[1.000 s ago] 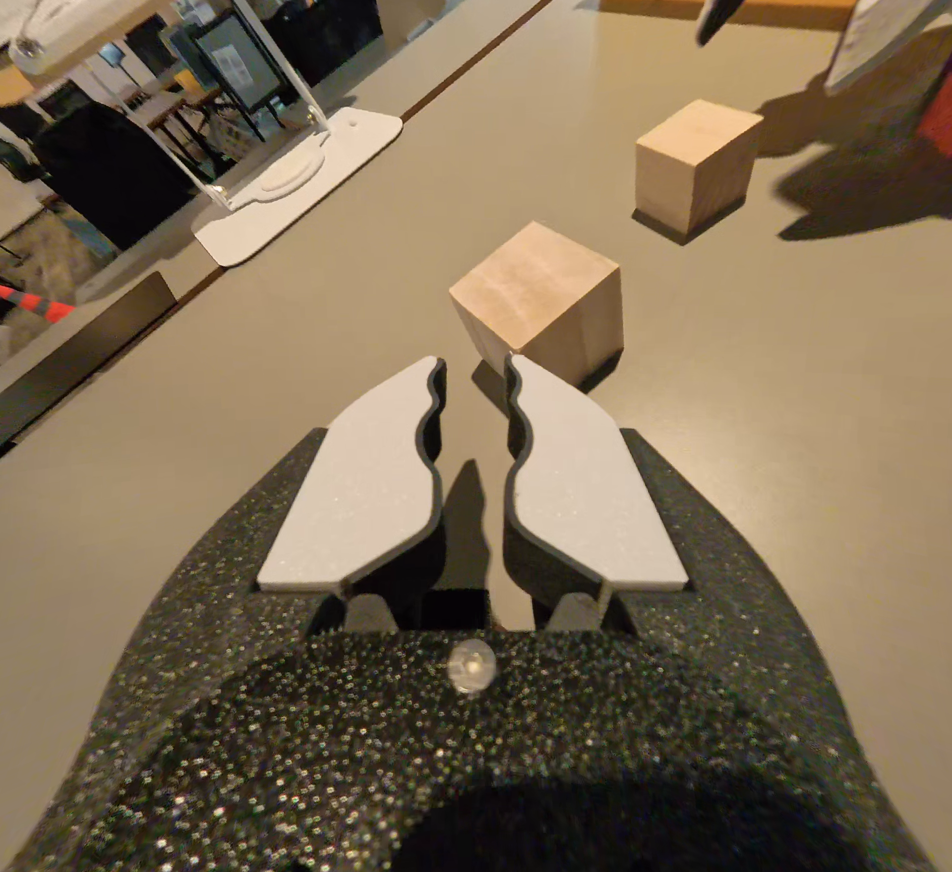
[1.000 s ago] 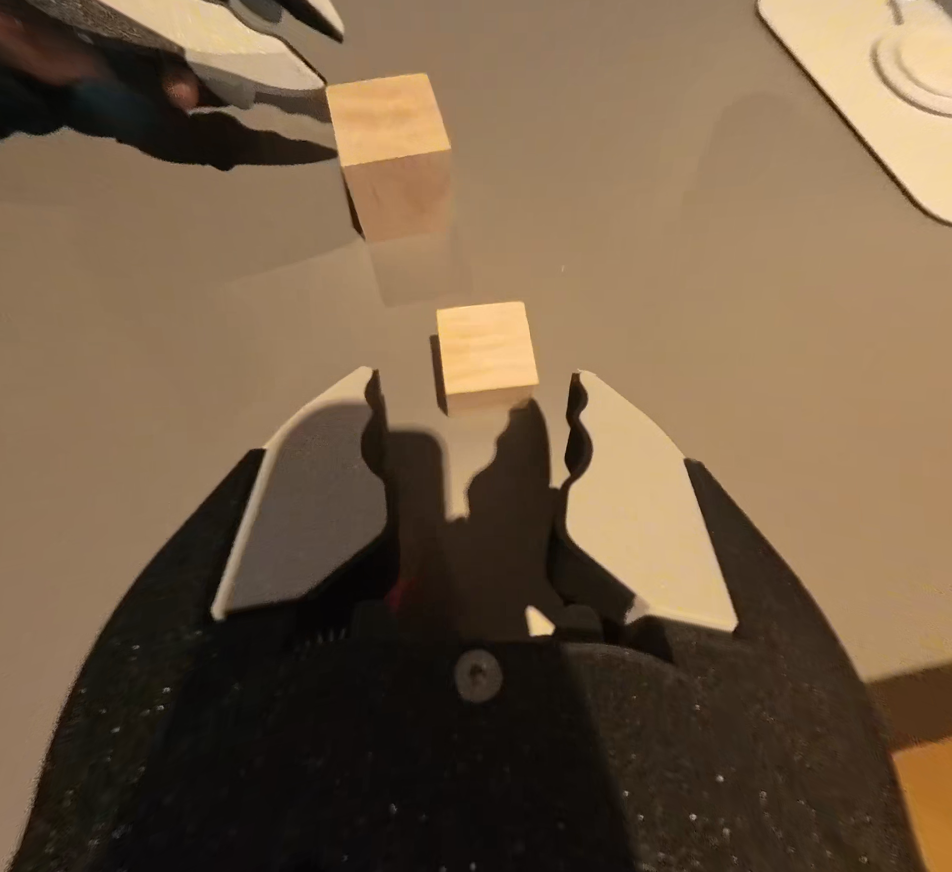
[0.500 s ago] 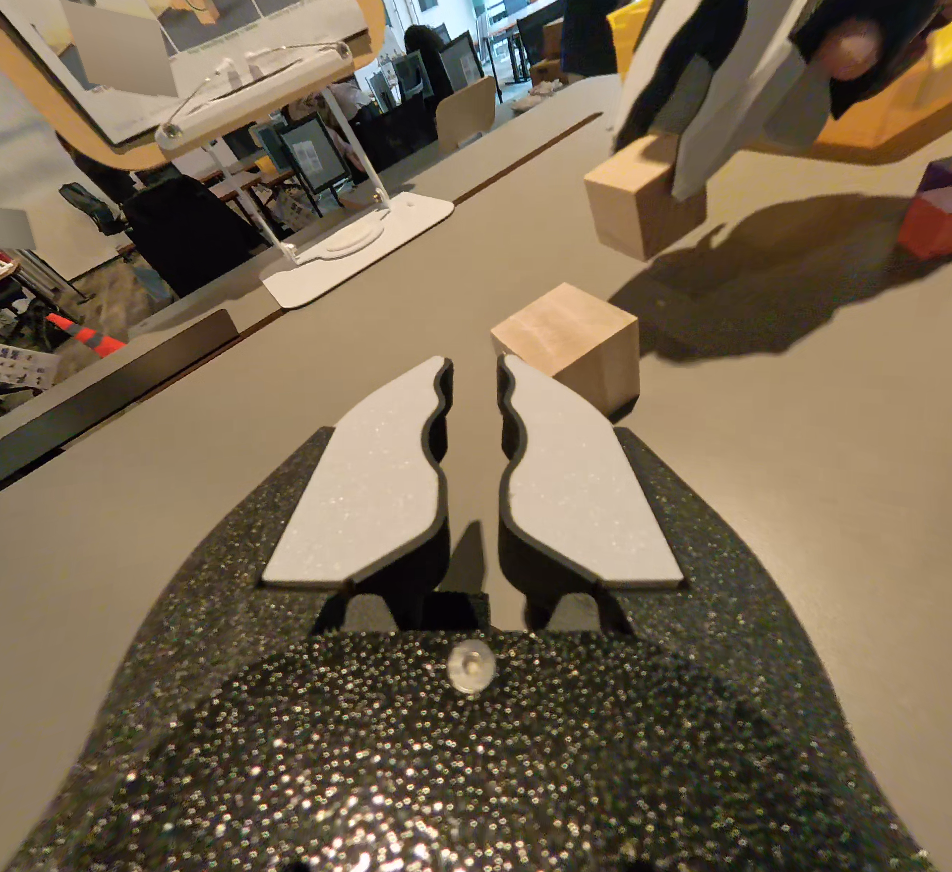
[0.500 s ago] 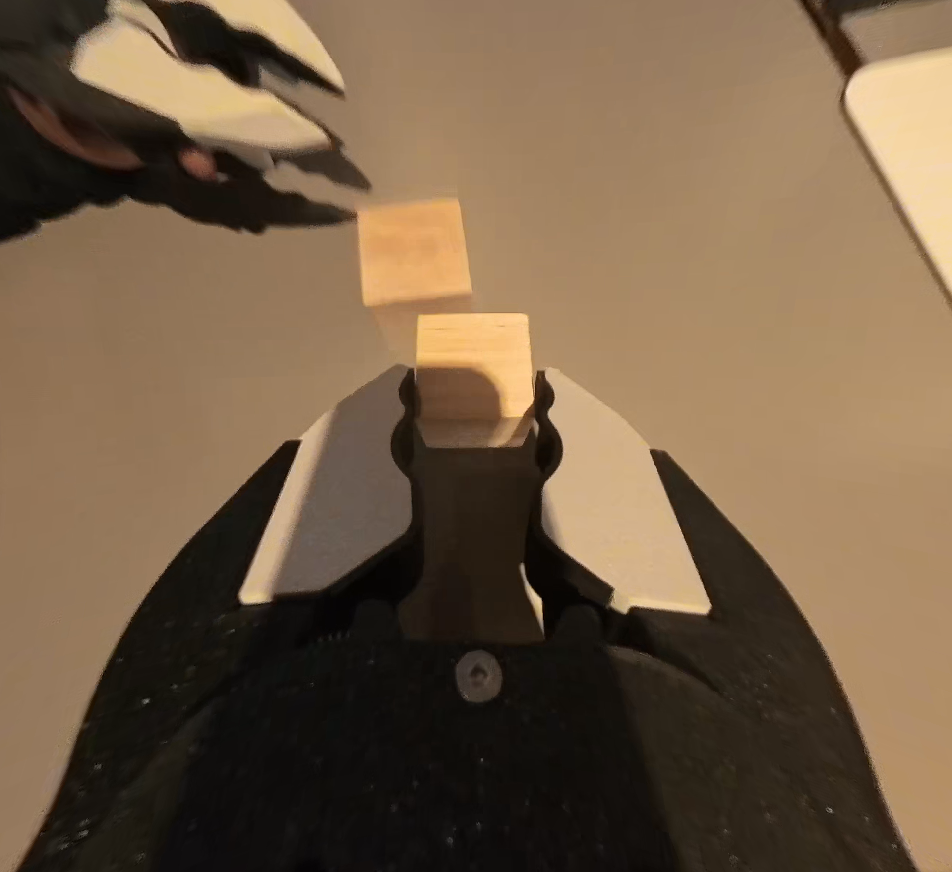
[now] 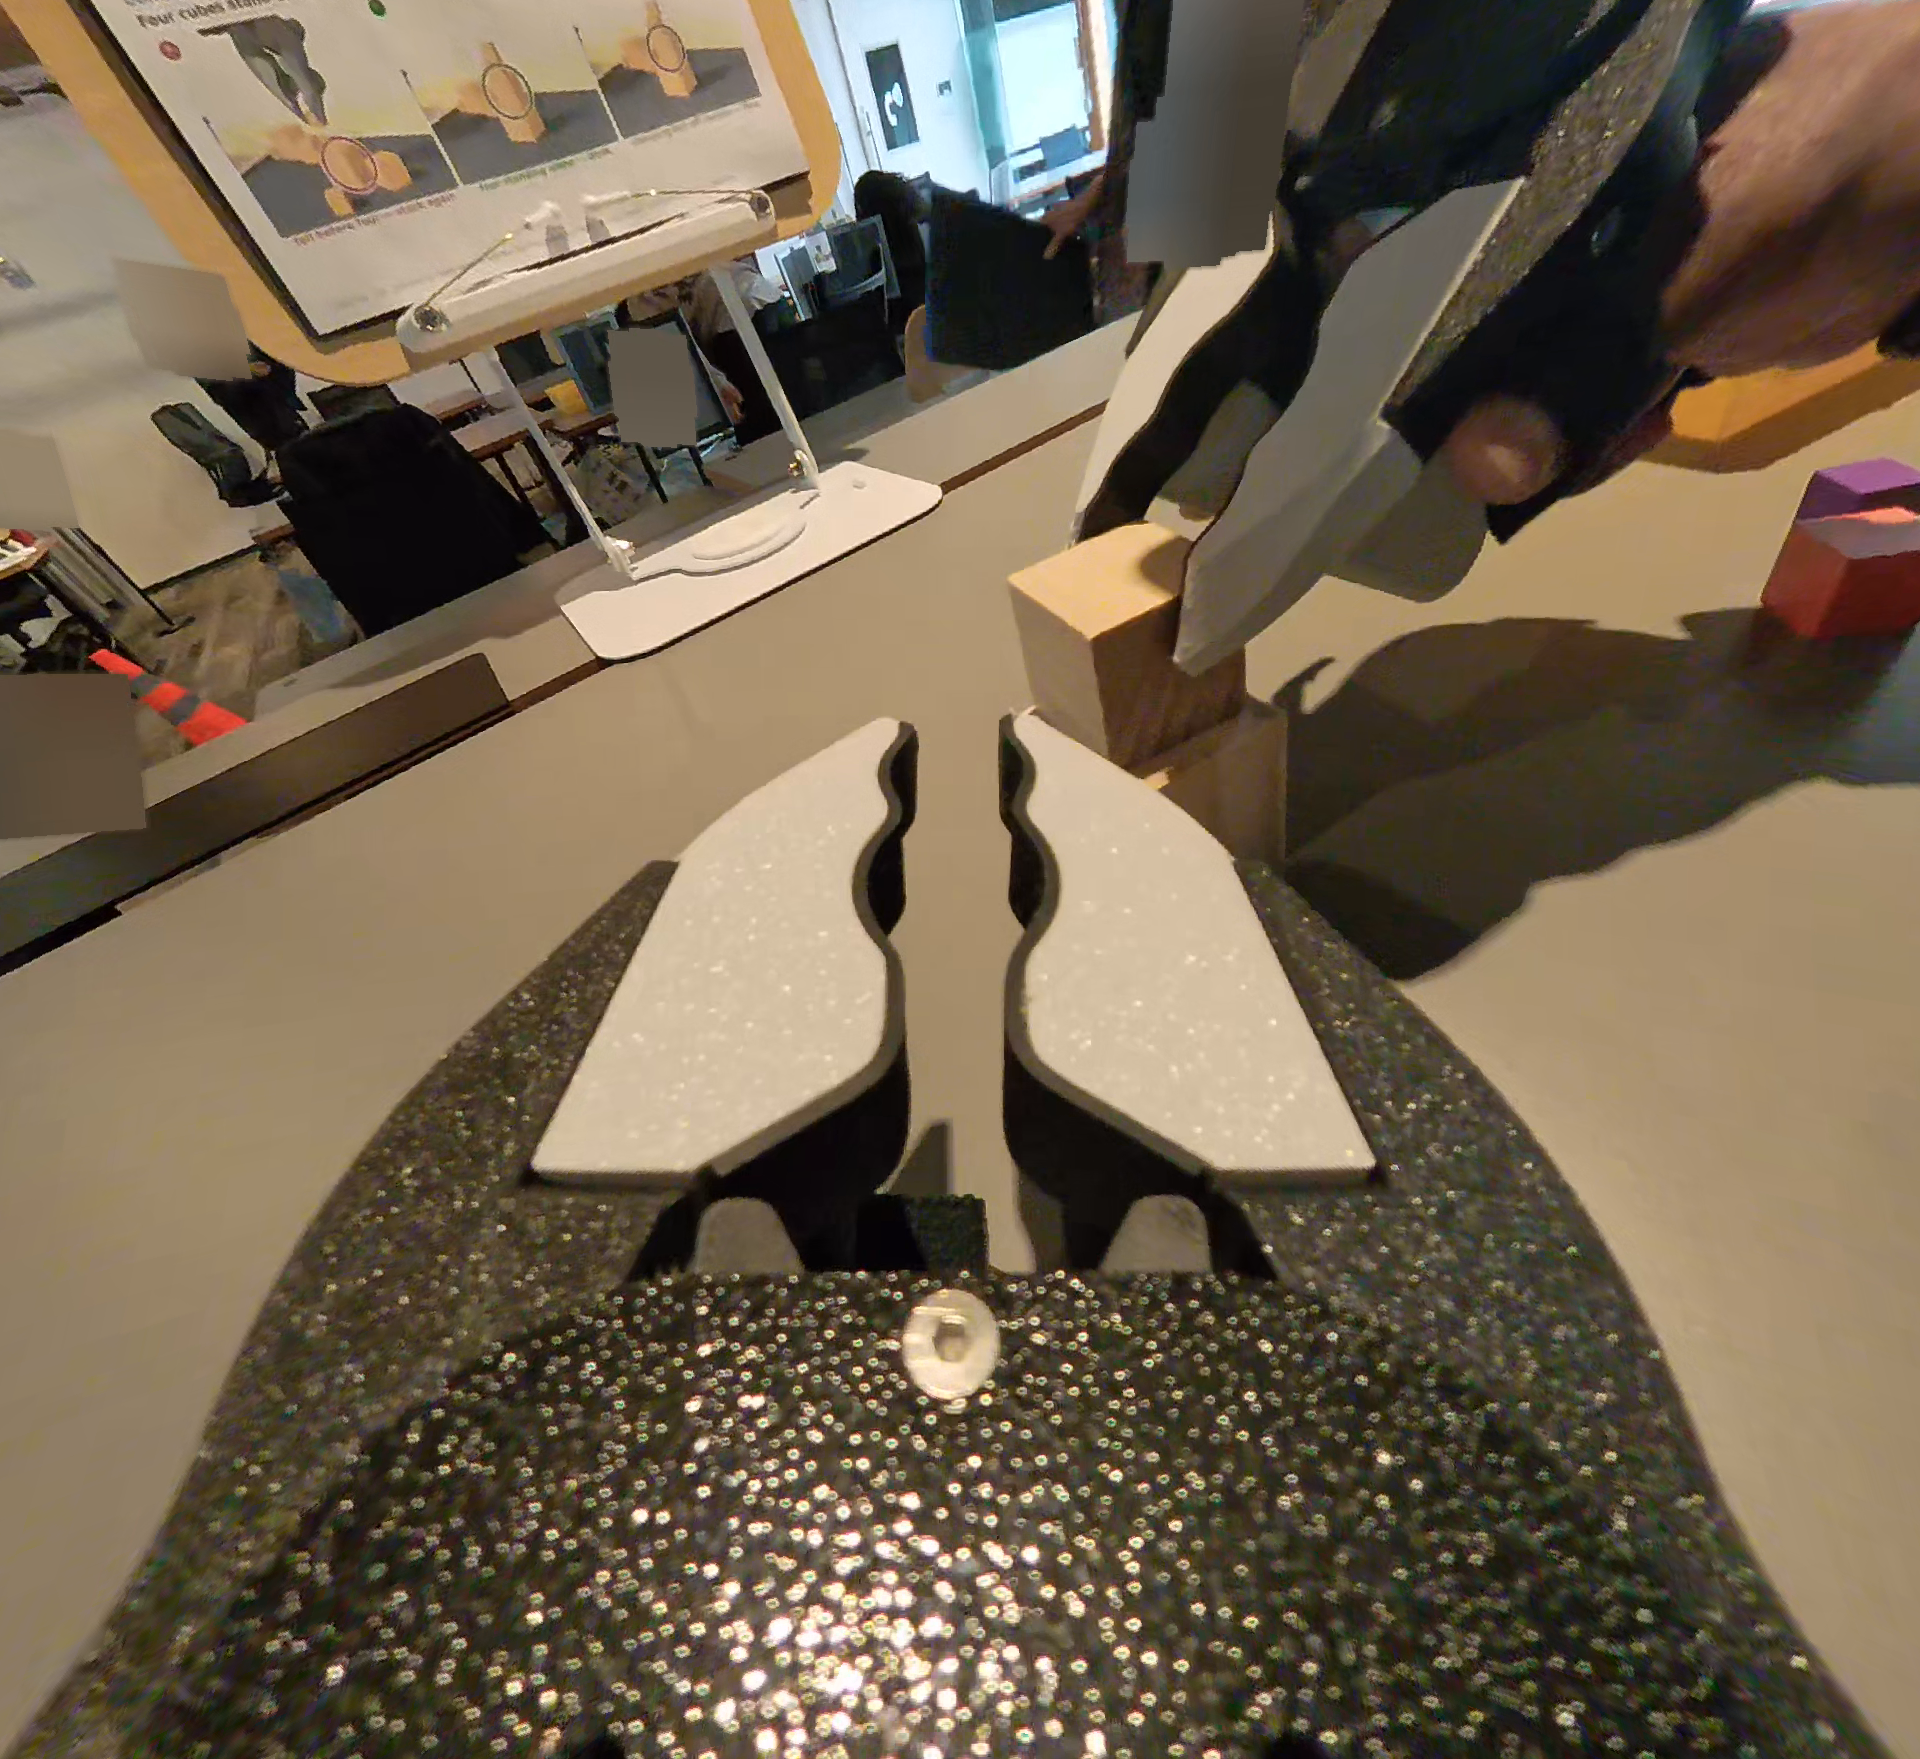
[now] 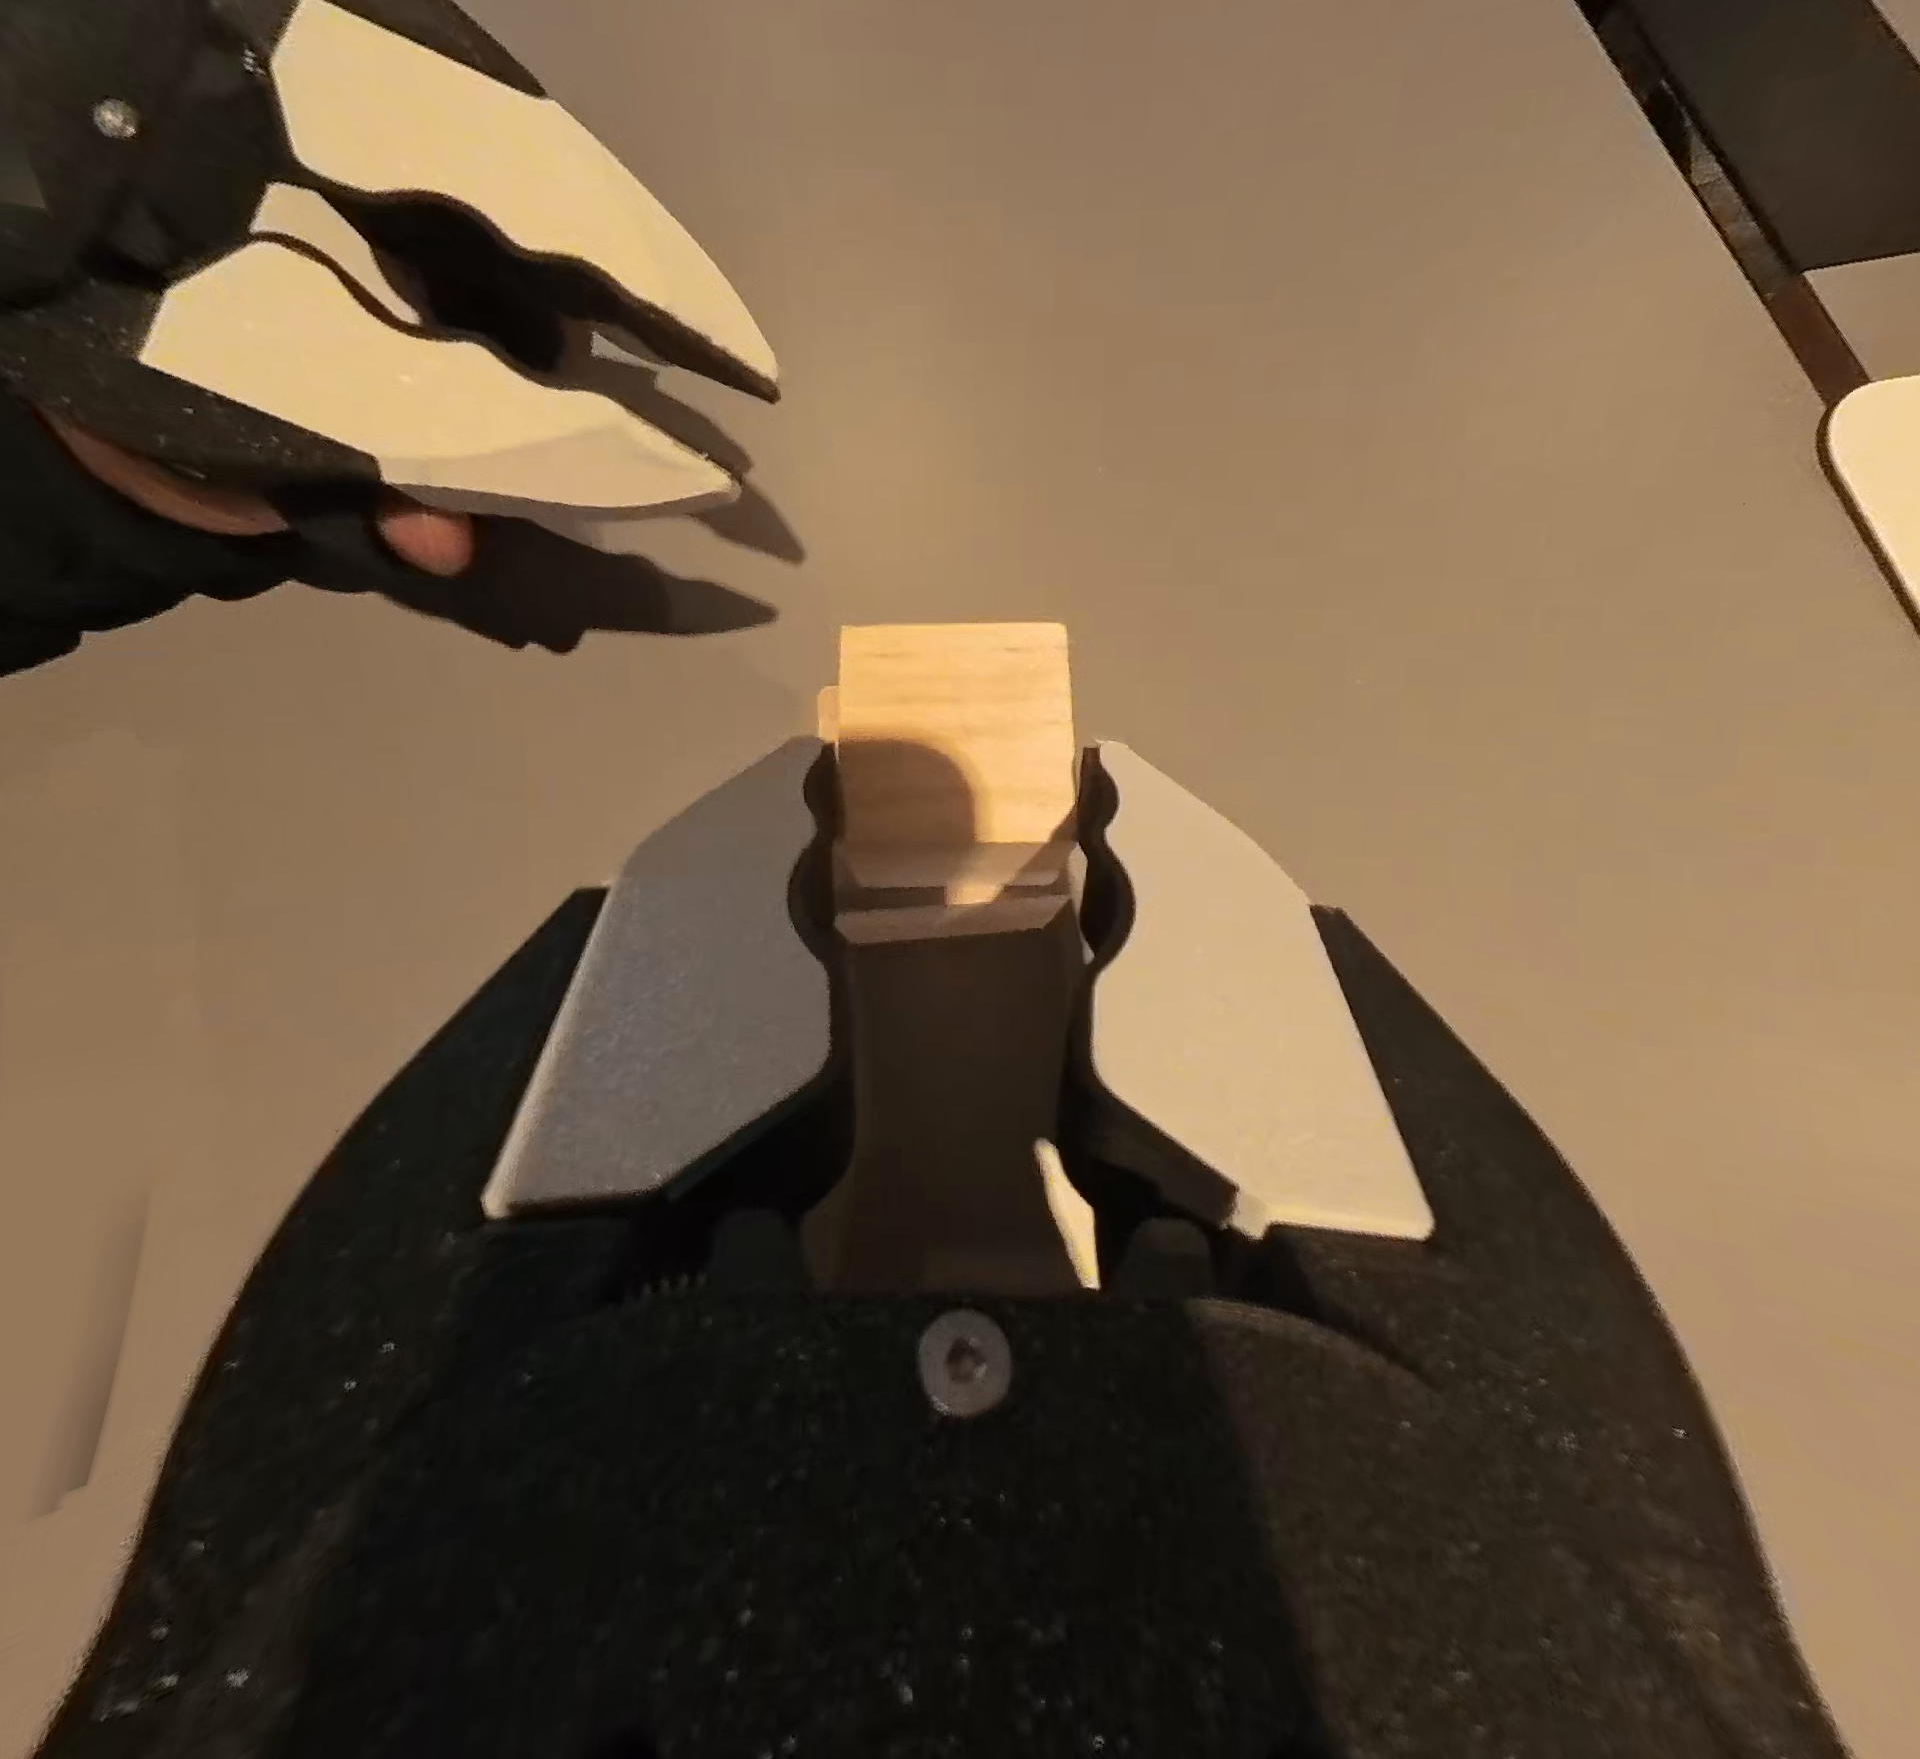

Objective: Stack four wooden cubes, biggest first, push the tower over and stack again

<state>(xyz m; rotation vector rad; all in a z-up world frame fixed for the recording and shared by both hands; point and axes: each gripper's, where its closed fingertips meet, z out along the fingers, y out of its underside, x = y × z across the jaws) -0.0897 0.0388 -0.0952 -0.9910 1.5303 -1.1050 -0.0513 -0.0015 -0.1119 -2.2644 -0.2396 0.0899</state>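
Observation:
My right gripper [image 6: 956, 753] is shut on a small wooden cube [image 6: 951, 701] and holds it right over a larger wooden cube [image 6: 935, 925], which is mostly hidden beneath it. In the left wrist view the right gripper [image 5: 1138, 592] comes down from the upper right with the small cube [image 5: 1091, 639] at the top of the larger cube [image 5: 1231, 784]. I cannot tell whether the two touch. My left gripper [image 5: 956, 743] hovers just left of this stack, its jaws nearly together and empty. It also shows in the right wrist view [image 6: 753, 436].
A white stand base [image 5: 748, 546] carrying an instruction board stands at the back left of the grey table [image 5: 1558, 1138]; its corner shows in the right wrist view [image 6: 1881, 483]. A red block [image 5: 1844, 571] and a purple block [image 5: 1860, 488] sit at the far right. The grippers' ends are close to 6 cm from one another. The red block [image 5: 1844, 571] sits 20 cm or so from the ends of my right fingers.
The right gripper closed on the small cube, lifted it and carried it over the larger cube. The left gripper tilted up and stayed beside the larger cube.

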